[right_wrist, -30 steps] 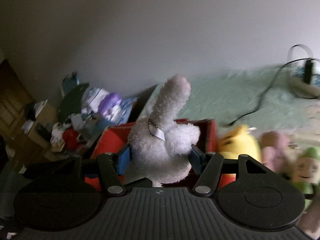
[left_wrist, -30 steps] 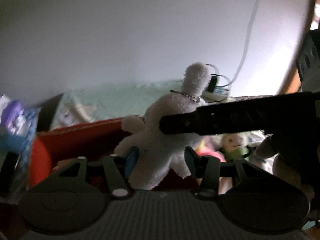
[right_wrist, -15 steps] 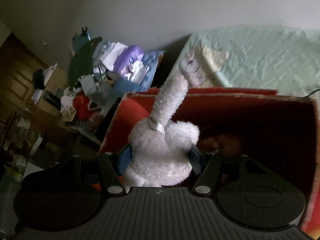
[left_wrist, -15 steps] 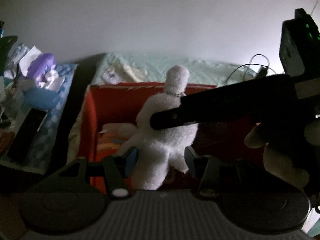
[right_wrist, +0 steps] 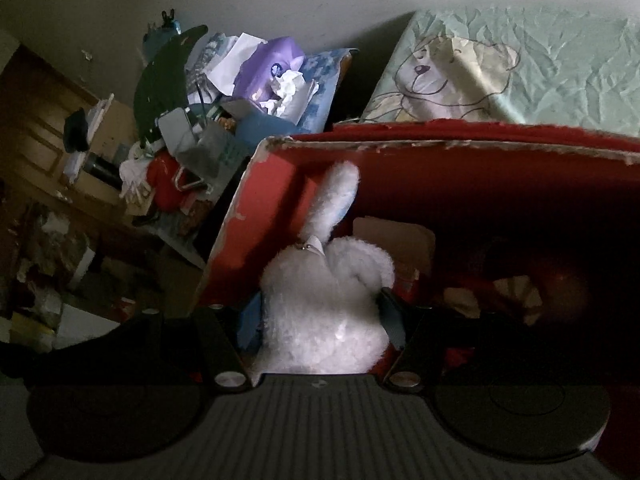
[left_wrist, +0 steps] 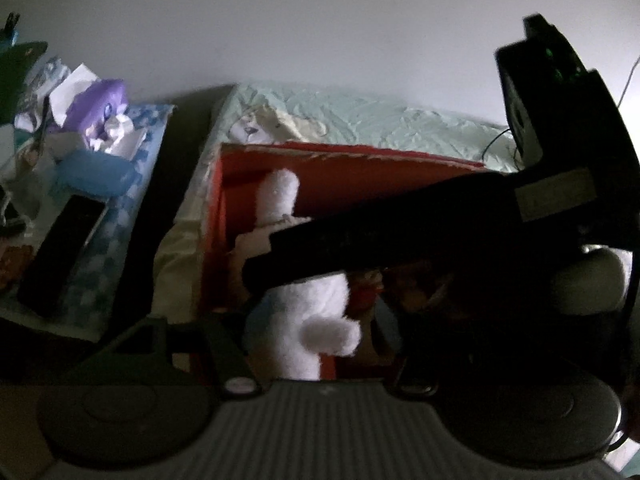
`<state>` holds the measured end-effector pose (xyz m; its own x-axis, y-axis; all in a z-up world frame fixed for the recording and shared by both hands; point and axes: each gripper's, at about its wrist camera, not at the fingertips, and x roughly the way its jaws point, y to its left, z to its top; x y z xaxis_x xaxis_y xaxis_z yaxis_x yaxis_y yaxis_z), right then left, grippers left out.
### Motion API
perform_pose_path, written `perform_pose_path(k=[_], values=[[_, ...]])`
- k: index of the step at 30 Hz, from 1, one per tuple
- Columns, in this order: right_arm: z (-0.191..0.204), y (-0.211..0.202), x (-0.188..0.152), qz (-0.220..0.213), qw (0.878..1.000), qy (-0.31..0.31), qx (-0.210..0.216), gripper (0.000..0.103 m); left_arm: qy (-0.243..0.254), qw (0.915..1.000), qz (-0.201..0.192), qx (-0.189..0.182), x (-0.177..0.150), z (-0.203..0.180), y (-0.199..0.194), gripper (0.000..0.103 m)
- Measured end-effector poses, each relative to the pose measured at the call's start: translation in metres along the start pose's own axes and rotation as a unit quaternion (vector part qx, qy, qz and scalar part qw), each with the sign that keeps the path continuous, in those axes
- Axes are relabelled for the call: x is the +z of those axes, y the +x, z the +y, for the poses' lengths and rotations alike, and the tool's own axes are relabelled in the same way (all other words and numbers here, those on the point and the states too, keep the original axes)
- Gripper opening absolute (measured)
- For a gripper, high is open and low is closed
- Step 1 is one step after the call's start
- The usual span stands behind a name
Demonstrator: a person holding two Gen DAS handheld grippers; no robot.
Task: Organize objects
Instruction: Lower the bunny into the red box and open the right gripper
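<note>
a: where is the white plush rabbit (right_wrist: 324, 308)?

b: it sits between the fingers of the right gripper (right_wrist: 320, 316), which press on both sides of its body. its one long ear points forward, away from the jaws, inside the red box (right_wrist: 440, 152).

a: and the left gripper (left_wrist: 312, 332)?

b: its jaws stand on either side of the same rabbit (left_wrist: 304, 320), low on its body. i cannot tell whether they touch it; the right gripper's dark bar crosses just ahead of them.

a: what lies beyond the jaws?

b: the box rests on a pale green bedsheet (right_wrist: 560, 64) printed with a bear. off to the left of the jaws is a cluttered table (right_wrist: 192, 120).
</note>
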<state>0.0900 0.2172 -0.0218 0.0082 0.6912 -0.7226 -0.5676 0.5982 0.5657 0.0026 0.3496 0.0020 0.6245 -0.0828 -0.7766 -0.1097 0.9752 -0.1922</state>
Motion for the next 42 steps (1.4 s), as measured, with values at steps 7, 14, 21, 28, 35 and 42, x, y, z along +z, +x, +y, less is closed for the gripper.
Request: perform_pose_path(k=[7, 14, 21, 28, 35, 42], values=[[-0.007, 0.004, 0.003, -0.008, 1.0, 0.02, 0.014, 0.071, 0.001, 0.9998, 0.0, 0.019, 0.005, 0.002, 0.005, 0.057], [-0.009, -0.011, -0.002, -0.033, 0.999, 0.041, -0.003, 0.072, 0.019, 0.9985, 0.007, 0.051, 0.007, -0.006, 0.012, 0.065], [-0.027, -0.042, -0.018, -0.084, 0.991, 0.106, 0.008, 0.071, 0.015, 0.9976, 0.007, 0.067, 0.01, -0.009, 0.01, 0.074], [-0.025, -0.067, -0.044, -0.122, 0.988, 0.085, -0.048, 0.068, 0.02, 0.9975, -0.001, 0.067, 0.008, -0.014, 0.004, 0.076], [-0.028, -0.085, -0.063, -0.142, 0.984, 0.089, -0.057, 0.067, 0.049, 0.9931, -0.003, 0.107, 0.002, -0.031, 0.002, 0.077], [-0.021, -0.104, -0.078, -0.166, 0.981, 0.078, -0.061, 0.067, 0.05, 0.9909, -0.01, 0.125, -0.002, -0.04, -0.009, 0.078]])
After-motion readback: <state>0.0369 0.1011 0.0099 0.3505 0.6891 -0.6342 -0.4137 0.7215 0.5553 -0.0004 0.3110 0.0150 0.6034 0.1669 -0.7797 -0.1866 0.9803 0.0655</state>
